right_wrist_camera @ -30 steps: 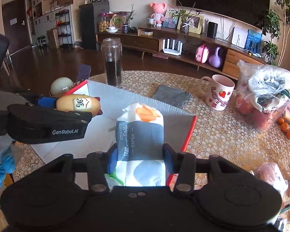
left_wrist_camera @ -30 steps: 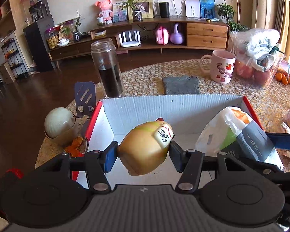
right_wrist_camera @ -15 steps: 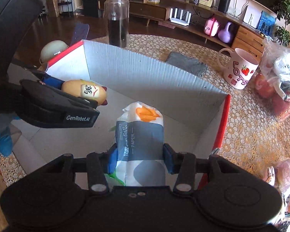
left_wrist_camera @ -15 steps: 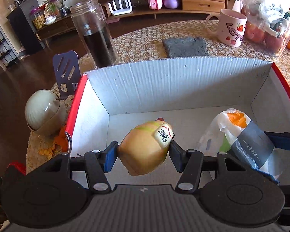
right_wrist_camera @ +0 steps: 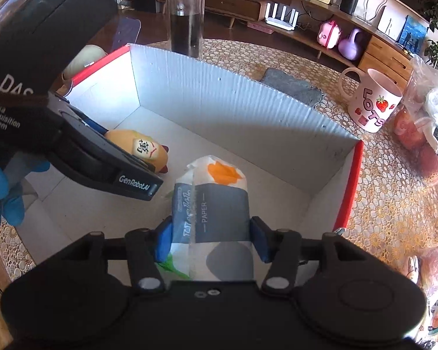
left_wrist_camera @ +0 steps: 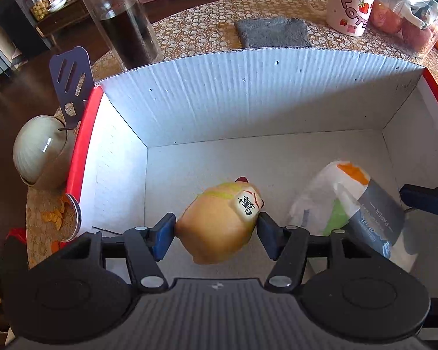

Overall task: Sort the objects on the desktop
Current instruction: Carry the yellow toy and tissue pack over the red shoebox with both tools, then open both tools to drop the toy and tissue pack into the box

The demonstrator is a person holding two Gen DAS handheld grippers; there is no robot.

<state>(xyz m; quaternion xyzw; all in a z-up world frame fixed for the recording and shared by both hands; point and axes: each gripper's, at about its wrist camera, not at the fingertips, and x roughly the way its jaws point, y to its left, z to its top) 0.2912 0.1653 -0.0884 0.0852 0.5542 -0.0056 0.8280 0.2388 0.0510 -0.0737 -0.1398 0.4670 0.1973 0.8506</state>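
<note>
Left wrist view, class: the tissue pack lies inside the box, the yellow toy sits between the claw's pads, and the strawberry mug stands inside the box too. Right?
One error. The strawberry mug stands outside the box, on the table behind its far wall, as the left wrist view shows. The tissue pack and yellow toy are as stated.

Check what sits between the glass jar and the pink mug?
A grey cloth lies flat between the glass jar and the pink mug, just behind the box's back wall; clearest in the left wrist view.
</note>
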